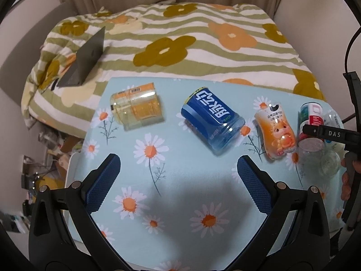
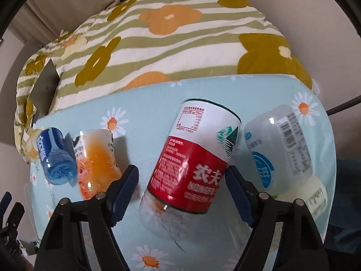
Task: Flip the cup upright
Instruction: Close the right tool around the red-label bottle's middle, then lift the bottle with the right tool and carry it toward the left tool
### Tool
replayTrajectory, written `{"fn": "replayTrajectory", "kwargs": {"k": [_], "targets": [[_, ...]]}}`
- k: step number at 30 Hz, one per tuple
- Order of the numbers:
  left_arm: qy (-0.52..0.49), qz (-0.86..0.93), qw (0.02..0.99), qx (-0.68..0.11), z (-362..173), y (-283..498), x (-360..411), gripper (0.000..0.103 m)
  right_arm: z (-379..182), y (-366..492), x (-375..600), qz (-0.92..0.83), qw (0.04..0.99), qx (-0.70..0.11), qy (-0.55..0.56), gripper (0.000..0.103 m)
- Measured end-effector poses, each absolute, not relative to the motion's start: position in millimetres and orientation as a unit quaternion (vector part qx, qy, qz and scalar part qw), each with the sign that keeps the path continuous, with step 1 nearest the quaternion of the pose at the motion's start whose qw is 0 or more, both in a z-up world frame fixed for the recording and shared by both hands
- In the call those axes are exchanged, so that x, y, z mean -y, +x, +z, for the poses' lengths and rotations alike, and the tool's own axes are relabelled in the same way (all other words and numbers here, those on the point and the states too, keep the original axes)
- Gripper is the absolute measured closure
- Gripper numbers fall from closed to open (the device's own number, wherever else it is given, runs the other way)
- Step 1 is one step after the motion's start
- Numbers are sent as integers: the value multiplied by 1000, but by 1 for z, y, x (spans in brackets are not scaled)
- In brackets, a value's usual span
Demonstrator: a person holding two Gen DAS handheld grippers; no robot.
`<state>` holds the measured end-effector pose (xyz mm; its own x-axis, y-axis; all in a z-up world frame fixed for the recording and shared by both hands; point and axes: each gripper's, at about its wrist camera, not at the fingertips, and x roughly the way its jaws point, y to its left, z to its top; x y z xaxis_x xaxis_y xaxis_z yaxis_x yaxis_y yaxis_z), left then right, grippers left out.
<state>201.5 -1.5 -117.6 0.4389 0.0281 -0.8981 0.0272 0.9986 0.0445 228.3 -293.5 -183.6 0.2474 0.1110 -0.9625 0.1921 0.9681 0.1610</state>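
Observation:
Several cut-bottle cups stand upside down on the daisy-print table (image 1: 171, 203). In the left wrist view I see a yellow cup (image 1: 136, 106), a blue cup (image 1: 212, 122), an orange cup (image 1: 276, 131) and a red-and-white cup (image 1: 310, 126). My left gripper (image 1: 178, 180) is open and empty, short of the blue cup. My right gripper (image 2: 180, 192) is open, its jaws on either side of the red-and-white cup (image 2: 198, 158), which is tilted; whether they touch it is unclear. A white-and-blue cup (image 2: 279, 144) stands right of it, the orange cup (image 2: 97, 158) and blue cup (image 2: 56, 158) to the left.
A bed with a striped flower quilt (image 1: 180, 43) lies behind the table. A grey laptop (image 1: 85, 61) rests on it at the left. Clutter sits on the floor (image 1: 52, 158) left of the table.

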Motion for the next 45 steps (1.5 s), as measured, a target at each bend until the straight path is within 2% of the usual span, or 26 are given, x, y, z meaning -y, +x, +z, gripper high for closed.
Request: {"fn": "replayTrajectory", "kwargs": {"k": [3,6,16,31,45], "targets": [[23,3,844,-536,-122,205,2,0,-191,232,292,-20,775,-619,121,32],[22,4,842,-539,-124,207,3,0,-198,235,290,-15,771,-625,119,43],[22,-2,845,-534,-122,206,0,0,-191,234,288,-15,777,-619,116,45],[23,-34,863,-503,-90,164,-38,0,-124,175,247,-7,803,-582,125,45],[31,-42,850,-525,-127,122,-92,0,-178,112,164,7,784,-607,132,45]]}}
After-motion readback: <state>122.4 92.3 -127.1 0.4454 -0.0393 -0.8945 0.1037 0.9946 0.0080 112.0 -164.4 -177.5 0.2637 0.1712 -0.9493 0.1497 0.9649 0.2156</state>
